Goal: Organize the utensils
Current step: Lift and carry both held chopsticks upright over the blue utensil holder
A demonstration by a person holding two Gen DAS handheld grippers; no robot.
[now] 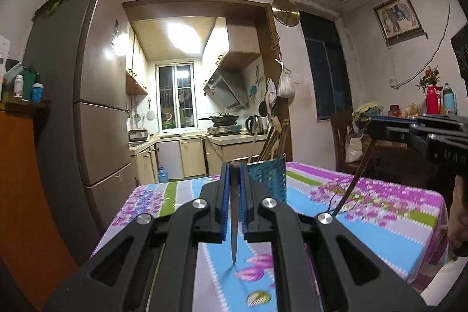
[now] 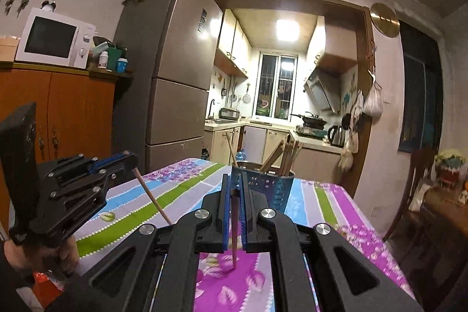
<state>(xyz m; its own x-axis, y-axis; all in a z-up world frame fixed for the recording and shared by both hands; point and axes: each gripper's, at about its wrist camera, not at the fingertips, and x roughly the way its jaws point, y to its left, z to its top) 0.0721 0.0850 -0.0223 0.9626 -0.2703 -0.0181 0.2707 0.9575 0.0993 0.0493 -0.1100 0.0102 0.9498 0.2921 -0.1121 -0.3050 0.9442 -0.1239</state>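
Table: floral cloth (image 1: 380, 227), kitchen behind.
Holder: blue cup (image 1: 269, 177) at 12 o'clock, sticks inside.
Left gripper (image 1: 234, 165): clamped on chopstick (image 1: 234, 212).
Right gripper (image 2: 234, 189): clamped on second chopstick (image 2: 234, 230).

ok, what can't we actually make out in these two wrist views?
- Left wrist: the brown wooden chopstick in the left gripper; its upper end is hidden by the jaws.
- Right wrist: the chopstick in the right gripper, same problem.
- Blue perforated utensil holder: base blocked by the jaws, utensil count too small.
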